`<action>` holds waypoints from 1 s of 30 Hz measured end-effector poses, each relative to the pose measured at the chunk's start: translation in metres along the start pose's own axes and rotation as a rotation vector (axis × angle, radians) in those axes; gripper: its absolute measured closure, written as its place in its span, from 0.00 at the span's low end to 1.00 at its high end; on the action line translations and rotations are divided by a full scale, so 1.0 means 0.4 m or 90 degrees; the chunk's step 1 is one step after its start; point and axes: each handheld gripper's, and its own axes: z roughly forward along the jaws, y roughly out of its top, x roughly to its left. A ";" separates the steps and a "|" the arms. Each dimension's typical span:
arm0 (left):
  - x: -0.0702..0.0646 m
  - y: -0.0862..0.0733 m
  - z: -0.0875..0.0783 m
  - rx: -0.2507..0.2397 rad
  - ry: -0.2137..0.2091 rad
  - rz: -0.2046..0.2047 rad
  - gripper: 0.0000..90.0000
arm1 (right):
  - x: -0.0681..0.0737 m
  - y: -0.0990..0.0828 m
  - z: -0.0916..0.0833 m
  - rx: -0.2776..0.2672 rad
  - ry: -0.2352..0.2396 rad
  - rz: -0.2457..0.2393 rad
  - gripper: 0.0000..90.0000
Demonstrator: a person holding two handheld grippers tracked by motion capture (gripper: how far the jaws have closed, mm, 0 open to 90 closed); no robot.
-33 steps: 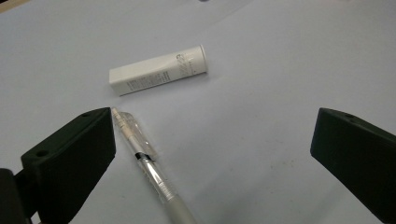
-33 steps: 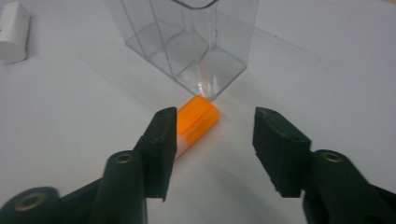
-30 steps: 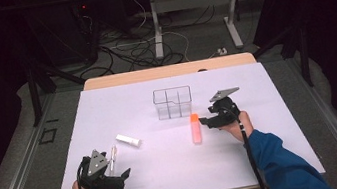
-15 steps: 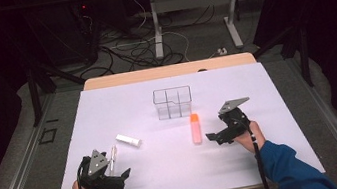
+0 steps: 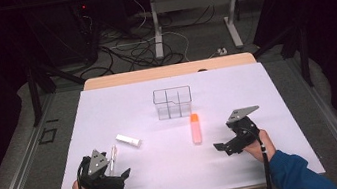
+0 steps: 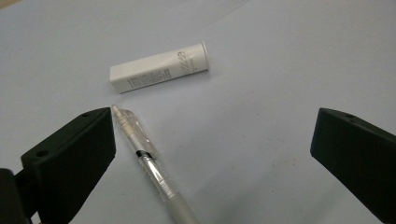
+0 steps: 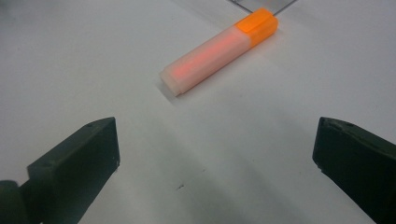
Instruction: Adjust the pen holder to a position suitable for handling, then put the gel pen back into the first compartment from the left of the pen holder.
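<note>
Just ahead of my right gripper (image 5: 220, 146), whose jaws have just been opening and now stand spread with nothing between them, the orange highlighter (image 5: 195, 128) lies flat on the white table (image 5: 267, 90), a pale translucent barrel with a bright orange cap pointing toward the clear organizer box (image 5: 173, 102) beyond it. I judge the sorting hardly begun: the box looks empty. By my left gripper (image 6: 210, 154), also spread and empty, wait the clear pen (image 6: 149, 163) and white tube (image 6: 159, 67).
</note>
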 end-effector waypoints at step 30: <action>0.014 0.020 -0.010 -0.004 0.025 -0.021 0.00 | 0.044 -0.058 -0.047 0.008 0.009 -0.019 0.00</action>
